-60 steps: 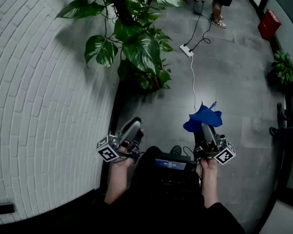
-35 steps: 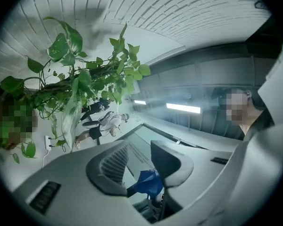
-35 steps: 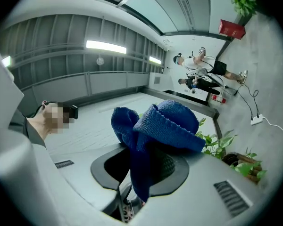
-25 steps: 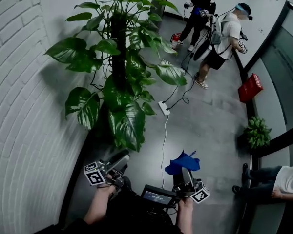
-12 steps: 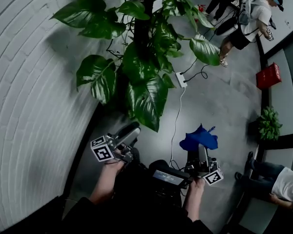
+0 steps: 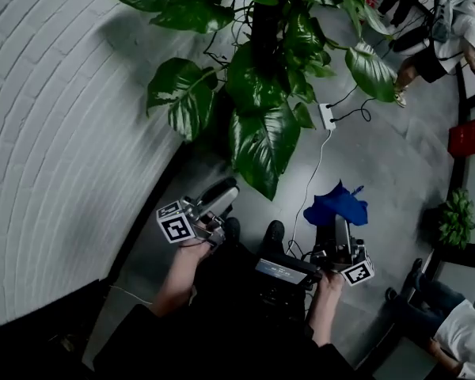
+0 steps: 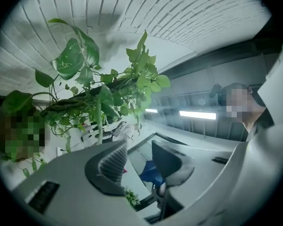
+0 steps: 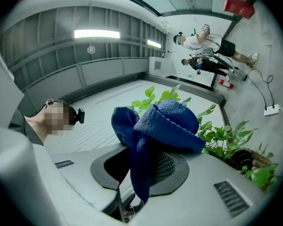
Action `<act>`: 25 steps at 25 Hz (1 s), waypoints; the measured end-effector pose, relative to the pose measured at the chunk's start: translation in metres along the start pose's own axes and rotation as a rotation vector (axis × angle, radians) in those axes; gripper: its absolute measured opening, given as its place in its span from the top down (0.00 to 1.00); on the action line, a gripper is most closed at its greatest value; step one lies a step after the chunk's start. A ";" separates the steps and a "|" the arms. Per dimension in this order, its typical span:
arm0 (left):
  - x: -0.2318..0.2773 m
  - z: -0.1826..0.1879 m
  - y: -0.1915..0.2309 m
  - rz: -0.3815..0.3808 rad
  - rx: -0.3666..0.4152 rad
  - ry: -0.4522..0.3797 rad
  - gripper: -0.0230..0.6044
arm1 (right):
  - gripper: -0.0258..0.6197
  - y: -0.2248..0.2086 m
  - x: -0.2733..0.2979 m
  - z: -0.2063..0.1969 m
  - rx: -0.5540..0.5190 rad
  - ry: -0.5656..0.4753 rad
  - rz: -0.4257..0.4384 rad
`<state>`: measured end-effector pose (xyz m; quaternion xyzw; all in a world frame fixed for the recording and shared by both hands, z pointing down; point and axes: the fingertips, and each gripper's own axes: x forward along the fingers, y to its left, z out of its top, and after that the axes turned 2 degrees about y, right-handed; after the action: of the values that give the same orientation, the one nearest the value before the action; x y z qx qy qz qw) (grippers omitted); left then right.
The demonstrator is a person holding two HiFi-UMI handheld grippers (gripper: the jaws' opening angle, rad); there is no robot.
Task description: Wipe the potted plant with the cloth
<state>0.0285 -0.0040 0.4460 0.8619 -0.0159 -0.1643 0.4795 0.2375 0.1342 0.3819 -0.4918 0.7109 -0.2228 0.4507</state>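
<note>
The potted plant [image 6: 261,133] rises along the white brick wall, its big variegated leaves hanging over the floor ahead of me. My left gripper [image 6: 220,194] sits just left of the lowest leaf, apart from it. Its jaws have a gap and have just been opening a little, with nothing between them; in the left gripper view, the left gripper [image 7: 139,150] points up at the plant [image 7: 99,98]. My right gripper [image 6: 337,226] is shut on a blue cloth [image 6: 337,204], bunched above the pads and right of the leaves. In the right gripper view, the cloth [image 8: 155,124] covers the right gripper [image 8: 146,171].
A white power strip [image 6: 327,115] and its cable lie on the grey floor behind the plant. A small potted plant [image 6: 456,217] and a red box [image 6: 468,136] stand at the right. People [image 6: 447,22] stand at the far right; another person sits at bottom right [image 6: 459,331].
Both grippers have moved forward, closer to the plant's lower leaves. The plant now fills more of the top of the head view. The blue cloth stays in the right gripper.
</note>
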 end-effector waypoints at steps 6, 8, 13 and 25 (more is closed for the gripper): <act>0.010 -0.027 0.013 0.132 -0.010 -0.075 0.65 | 0.79 -0.023 0.005 0.043 0.044 0.055 0.083; 0.018 -0.032 0.009 0.164 0.010 -0.087 0.64 | 0.79 -0.031 0.008 0.057 0.065 0.067 0.115; 0.034 -0.041 -0.014 0.219 0.093 -0.151 0.64 | 0.79 -0.053 0.007 0.081 0.133 0.107 0.173; 0.030 -0.078 -0.032 0.342 0.126 -0.255 0.62 | 0.79 -0.081 0.005 0.091 0.233 0.176 0.230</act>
<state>0.0756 0.0717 0.4492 0.8471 -0.2326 -0.1869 0.4398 0.3557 0.1076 0.3963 -0.3304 0.7684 -0.2931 0.4631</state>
